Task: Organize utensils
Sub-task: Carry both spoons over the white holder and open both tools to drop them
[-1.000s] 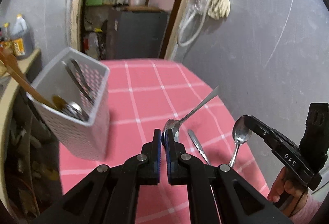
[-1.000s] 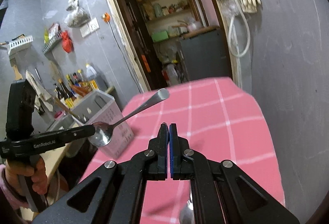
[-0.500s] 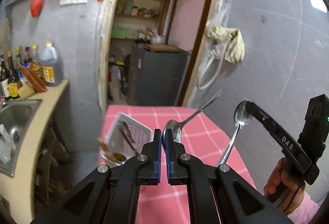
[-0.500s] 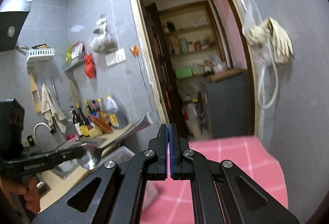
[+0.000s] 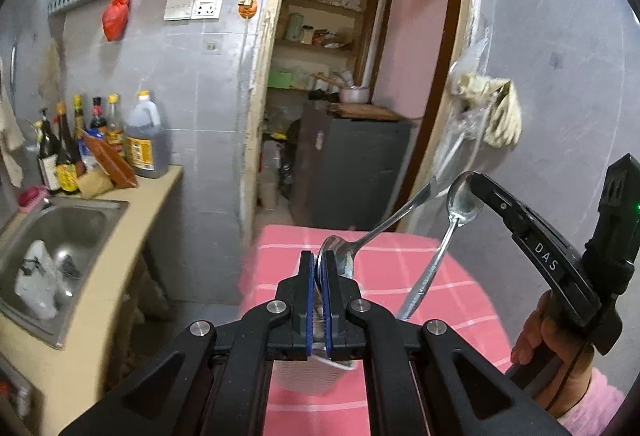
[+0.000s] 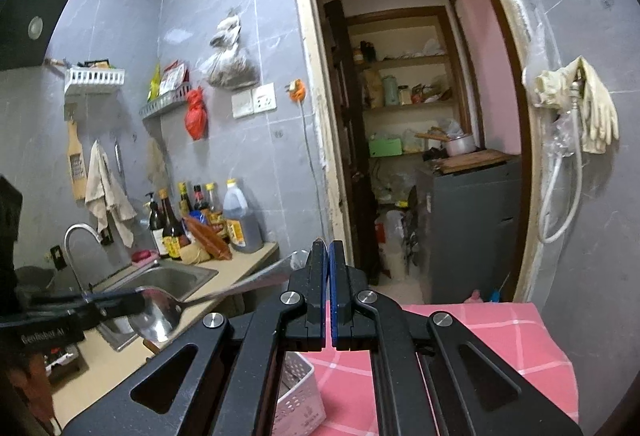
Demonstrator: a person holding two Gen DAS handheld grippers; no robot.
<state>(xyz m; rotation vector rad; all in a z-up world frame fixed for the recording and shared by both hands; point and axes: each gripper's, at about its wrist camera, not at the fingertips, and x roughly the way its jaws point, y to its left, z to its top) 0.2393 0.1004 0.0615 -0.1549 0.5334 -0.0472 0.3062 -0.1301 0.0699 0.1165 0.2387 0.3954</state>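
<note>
Left wrist view: my left claw [image 5: 319, 268] is clamped on the bowl of one spoon [image 5: 362, 242]; at the right edge my right claw [image 5: 474, 182] pinches the bowl of a second spoon [image 5: 434, 254]. A second ago both sat low over the pink tablecloth [image 5: 440, 288] beside the white holder [image 5: 308, 376]; now both are lifted and the holder lies under my jaws, so I judge the drop-in comes next. My spoon's long axis runs up and far-right, handle away from me; the other hangs handle down. Farther off stands the doorway.
</note>
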